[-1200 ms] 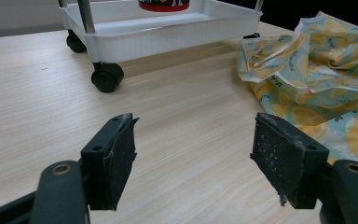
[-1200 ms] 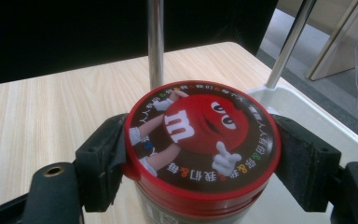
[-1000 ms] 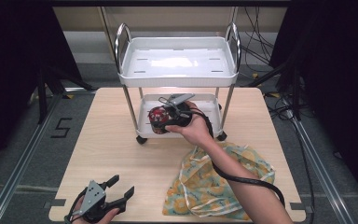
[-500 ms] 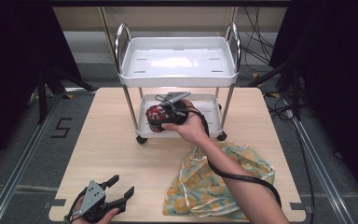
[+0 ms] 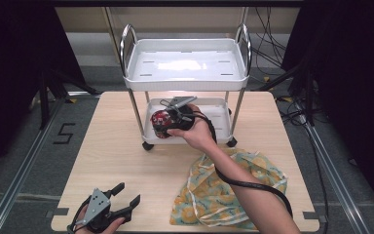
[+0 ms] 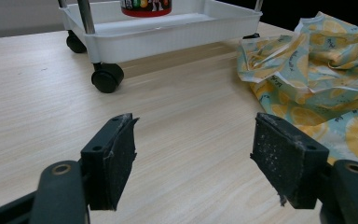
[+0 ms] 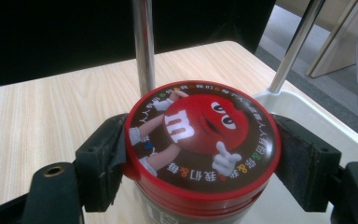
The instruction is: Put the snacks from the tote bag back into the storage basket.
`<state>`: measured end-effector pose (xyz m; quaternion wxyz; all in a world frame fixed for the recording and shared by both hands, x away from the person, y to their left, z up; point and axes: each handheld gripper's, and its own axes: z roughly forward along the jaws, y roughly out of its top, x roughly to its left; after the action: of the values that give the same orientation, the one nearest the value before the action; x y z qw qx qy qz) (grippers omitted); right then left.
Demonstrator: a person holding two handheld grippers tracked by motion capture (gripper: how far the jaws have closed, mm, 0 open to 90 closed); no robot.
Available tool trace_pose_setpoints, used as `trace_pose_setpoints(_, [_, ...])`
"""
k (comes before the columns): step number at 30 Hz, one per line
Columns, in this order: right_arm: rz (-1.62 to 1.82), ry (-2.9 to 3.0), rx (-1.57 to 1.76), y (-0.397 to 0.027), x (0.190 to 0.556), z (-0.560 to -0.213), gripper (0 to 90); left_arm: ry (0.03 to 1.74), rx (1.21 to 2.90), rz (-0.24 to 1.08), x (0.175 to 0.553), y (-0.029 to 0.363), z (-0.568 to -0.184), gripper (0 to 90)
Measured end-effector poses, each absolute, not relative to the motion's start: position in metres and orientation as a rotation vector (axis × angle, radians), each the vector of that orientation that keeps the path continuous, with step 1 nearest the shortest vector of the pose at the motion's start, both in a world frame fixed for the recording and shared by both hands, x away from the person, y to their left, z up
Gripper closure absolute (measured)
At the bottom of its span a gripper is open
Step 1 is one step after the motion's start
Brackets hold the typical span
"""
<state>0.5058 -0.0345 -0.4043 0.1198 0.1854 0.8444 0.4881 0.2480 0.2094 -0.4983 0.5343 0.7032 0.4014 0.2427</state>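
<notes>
So the right hand-held gripper point(image 5: 168, 119) has the candy jar point(image 5: 159, 122) clamped between its two black jaws, one pad pressing on each side just under the red lid point(image 7: 200, 140), which has a cartoon candy character printed on top. In the right gripper view the jar sits dead centre between the jaws, lid facing the camera, with a chrome post point(image 7: 143, 46) of the cart right behind it. From the high view the jar is at the left end of the lower tray point(image 5: 219, 109) of the little white cart point(image 5: 187, 66), at tray level; can't tell for sure whether its bottom is touching the tray or just above it. The cart stands at the far side of the worktop point(image 5: 102, 161). The left hand-held gripper point(image 5: 119, 202) is way off from all that, down at the near left edge of the worktop, jaws spread wide with nothing between them; its own view looks across bare wood towards a cart wheel point(image 6: 106, 77). A crumpled yellow citrus-print cloth point(image 5: 224, 190) lies near the front right, under the person's right forearm point(image 5: 253, 200).
</notes>
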Motion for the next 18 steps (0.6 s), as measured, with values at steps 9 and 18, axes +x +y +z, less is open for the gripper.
trace_pose_setpoints(9, [1.43, 2.46, 0.55, -0.0306, 0.5067, -0.4043, 26.1, 0.955, 1.675, 0.584, 0.2481, 0.2094, -0.4983, 28.8])
trace_pose_setpoints(18, [1.42, 2.471, 0.58, -0.0287, 0.5096, -0.4068, 26.1, 0.955, 1.68, 0.591, 0.248, 0.2099, -0.4976, 28.7])
